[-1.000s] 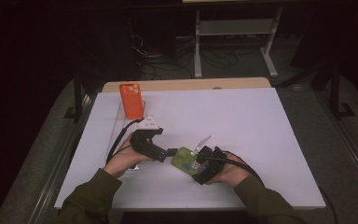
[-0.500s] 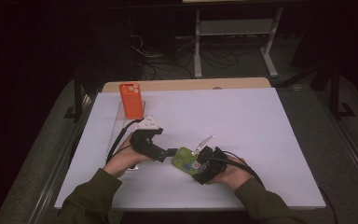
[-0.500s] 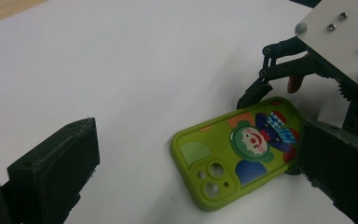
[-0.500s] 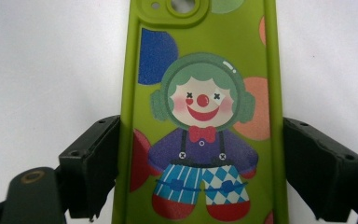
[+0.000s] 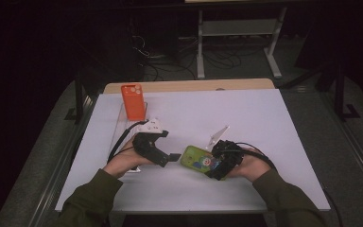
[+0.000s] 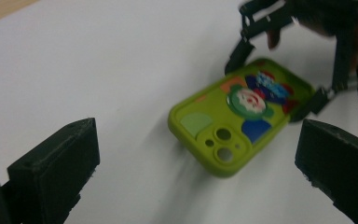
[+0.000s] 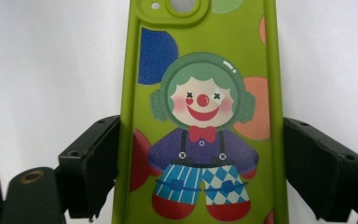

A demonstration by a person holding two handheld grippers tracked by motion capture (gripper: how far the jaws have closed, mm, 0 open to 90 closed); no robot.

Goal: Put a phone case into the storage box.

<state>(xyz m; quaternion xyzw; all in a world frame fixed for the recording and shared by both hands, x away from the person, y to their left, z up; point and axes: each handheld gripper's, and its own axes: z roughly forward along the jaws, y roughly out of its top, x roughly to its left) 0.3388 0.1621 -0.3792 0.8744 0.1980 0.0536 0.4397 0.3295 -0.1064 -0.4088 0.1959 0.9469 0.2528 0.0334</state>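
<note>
High view: green phone case (image 5: 199, 158) flat on white surface (image 5: 246, 118), between left tongs (image 5: 174, 156) and right tongs (image 5: 217, 166); orange case (image 5: 133, 101) behind. Left gripper view: camera cutouts nearest, jaws wide, empty. Right gripper view: clown print, jaws clamped on case edges.

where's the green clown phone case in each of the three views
High view: the green phone case lies low centre on the white table, between the two tongs.
Left gripper view: it sits right of centre, camera holes nearest, the right tongs at its far end.
Right gripper view: it runs up the middle between the jaws.
Shared landmark: the clown print.
</note>
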